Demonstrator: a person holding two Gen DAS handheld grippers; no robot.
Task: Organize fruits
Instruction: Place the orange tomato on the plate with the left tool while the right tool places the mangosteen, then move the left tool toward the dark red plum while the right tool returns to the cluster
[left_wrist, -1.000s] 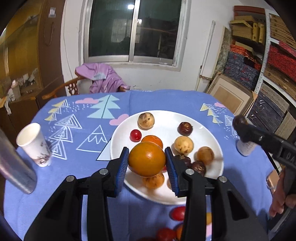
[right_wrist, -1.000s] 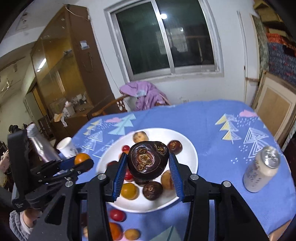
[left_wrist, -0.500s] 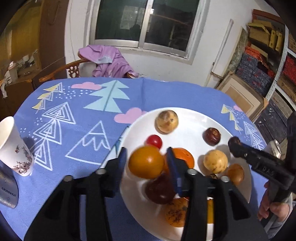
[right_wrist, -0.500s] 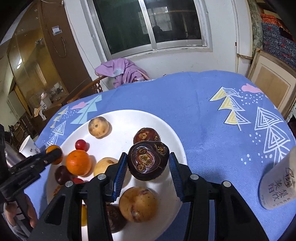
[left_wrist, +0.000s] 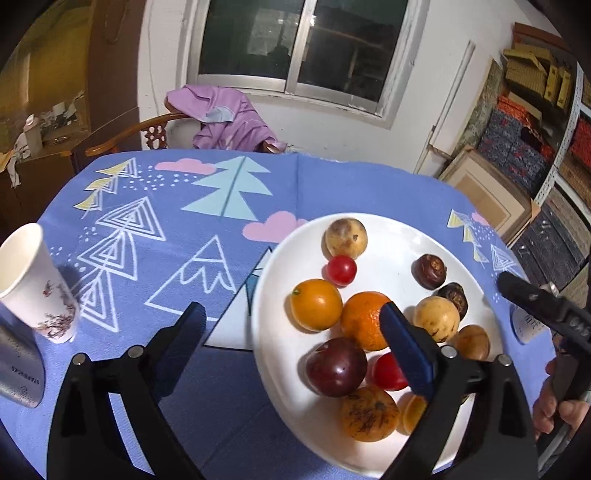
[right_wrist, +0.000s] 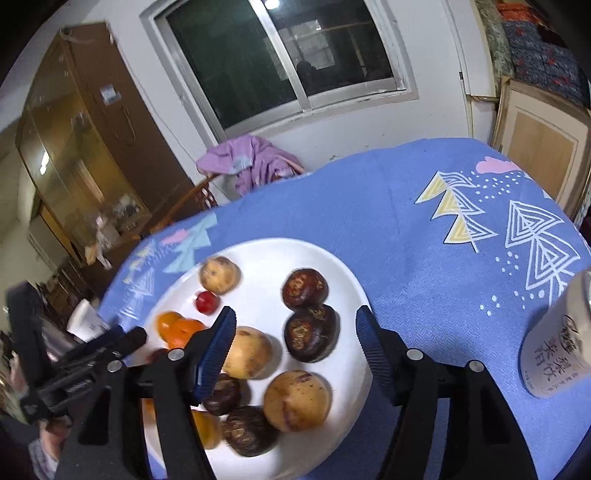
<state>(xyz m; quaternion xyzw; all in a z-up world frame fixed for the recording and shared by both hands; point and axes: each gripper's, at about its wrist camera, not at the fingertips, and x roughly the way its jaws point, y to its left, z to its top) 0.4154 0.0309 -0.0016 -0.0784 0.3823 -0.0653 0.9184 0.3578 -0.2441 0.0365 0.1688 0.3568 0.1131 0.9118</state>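
Just released: left hand-held gripper (left_wrist: 291, 332) spread wide around the orange fruit (left_wrist: 316, 304), right hand-held gripper (right_wrist: 295, 338) parted around the dark fruit (right_wrist: 310, 338), both on the plate (left_wrist: 391, 236). Best lifted straight away, without nudging neighbours.

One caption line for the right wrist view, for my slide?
Open right gripper above a white plate of fruit.

Home: tablecloth (left_wrist: 332, 184), chair (left_wrist: 147, 129), cabinet (right_wrist: 92, 147)
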